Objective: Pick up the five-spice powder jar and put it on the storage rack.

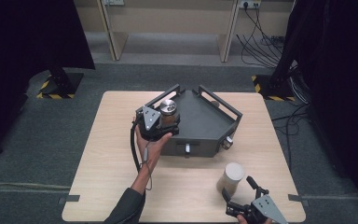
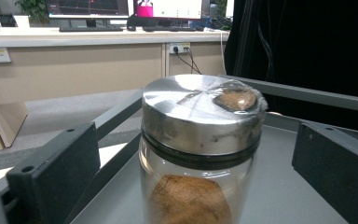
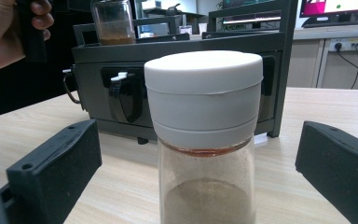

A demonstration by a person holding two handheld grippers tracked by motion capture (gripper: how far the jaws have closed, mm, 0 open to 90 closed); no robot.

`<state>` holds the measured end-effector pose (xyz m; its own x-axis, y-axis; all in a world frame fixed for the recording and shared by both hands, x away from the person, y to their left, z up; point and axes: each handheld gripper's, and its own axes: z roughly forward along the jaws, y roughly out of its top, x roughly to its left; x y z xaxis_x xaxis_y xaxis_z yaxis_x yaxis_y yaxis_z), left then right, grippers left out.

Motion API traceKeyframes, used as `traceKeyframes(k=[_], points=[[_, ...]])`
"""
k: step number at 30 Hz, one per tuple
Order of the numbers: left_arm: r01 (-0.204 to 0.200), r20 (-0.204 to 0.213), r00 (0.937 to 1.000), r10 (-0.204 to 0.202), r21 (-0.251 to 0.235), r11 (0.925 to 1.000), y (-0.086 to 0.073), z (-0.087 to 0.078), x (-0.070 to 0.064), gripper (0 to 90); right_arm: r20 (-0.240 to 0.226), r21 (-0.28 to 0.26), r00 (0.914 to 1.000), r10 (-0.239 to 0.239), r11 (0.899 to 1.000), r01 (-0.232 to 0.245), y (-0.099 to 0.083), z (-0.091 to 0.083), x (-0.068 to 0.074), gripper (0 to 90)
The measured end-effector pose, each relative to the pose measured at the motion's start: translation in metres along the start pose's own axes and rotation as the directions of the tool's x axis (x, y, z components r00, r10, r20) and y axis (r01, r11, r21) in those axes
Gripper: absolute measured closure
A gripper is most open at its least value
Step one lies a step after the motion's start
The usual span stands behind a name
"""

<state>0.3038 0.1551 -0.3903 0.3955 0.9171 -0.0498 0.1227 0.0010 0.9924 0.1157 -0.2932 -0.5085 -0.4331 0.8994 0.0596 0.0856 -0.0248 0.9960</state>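
High view: a pale wooden bench (image 1: 121, 186) carries a dark grey metal tray (image 1: 205, 126) shaped like a blunt arrowhead, with raised rails along its edges. At the tray's near-left corner stands a glass jar with a steel lid (image 1: 168, 112), holding something brown. The person's left hand (image 1: 151, 144) reaches in from below and holds the left tongs (image 1: 167, 120) up against this jar.

Left gripper view: the steel-lidded jar stands on the grey tray floor between the two black jaws, which are spread wide, with clear space on either side (they are not touching the glass).

Nearer the person, on the bare bench in front of the tray, stands a second glass jar with a white cap (image 1: 232, 177), part filled with tan powder. The right tongs (image 1: 238, 186) sit just beside it at the bottom edge.

Right gripper view: the white-capped jar (image 3: 204, 135) rises between two widely parted jaws, again gripped by neither.
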Motion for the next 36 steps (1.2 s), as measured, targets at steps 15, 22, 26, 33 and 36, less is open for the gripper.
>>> traceKeyframes(k=[15,22,26,33,36], points=[[0.021,0.024,0.9995,-0.02,-0.045,0.9988,-0.016,-0.023,-0.001,0.3,0.0,0.001,1.0,-0.001,1.0,0.001,0.0,0.0,0.0,0.4],[0.018,0.024,0.9996,-0.017,-0.055,0.9983,-0.026,-0.03,-0.004,0.3,0.001,0.0,1.0,0.001,1.0,-0.001,0.0,0.0,0.0,0.4],[0.028,0.029,0.9992,-0.026,-0.067,0.9974,-0.032,-0.037,-0.003,0.3,0.0,0.001,1.0,0.0,1.0,0.0,0.0,0.0,0.0,0.4],[0.038,0.043,0.9985,-0.034,-0.089,0.9953,-0.041,-0.051,-0.002,0.3,0.002,0.001,1.0,-0.001,1.0,0.001,0.0,0.0,0.0,0.4],[0.037,0.047,0.9984,-0.033,-0.097,0.9946,-0.046,-0.057,-0.003,0.3,0.002,0.001,1.0,0.0,1.0,0.0,0.0,0.0,0.0,0.4]])
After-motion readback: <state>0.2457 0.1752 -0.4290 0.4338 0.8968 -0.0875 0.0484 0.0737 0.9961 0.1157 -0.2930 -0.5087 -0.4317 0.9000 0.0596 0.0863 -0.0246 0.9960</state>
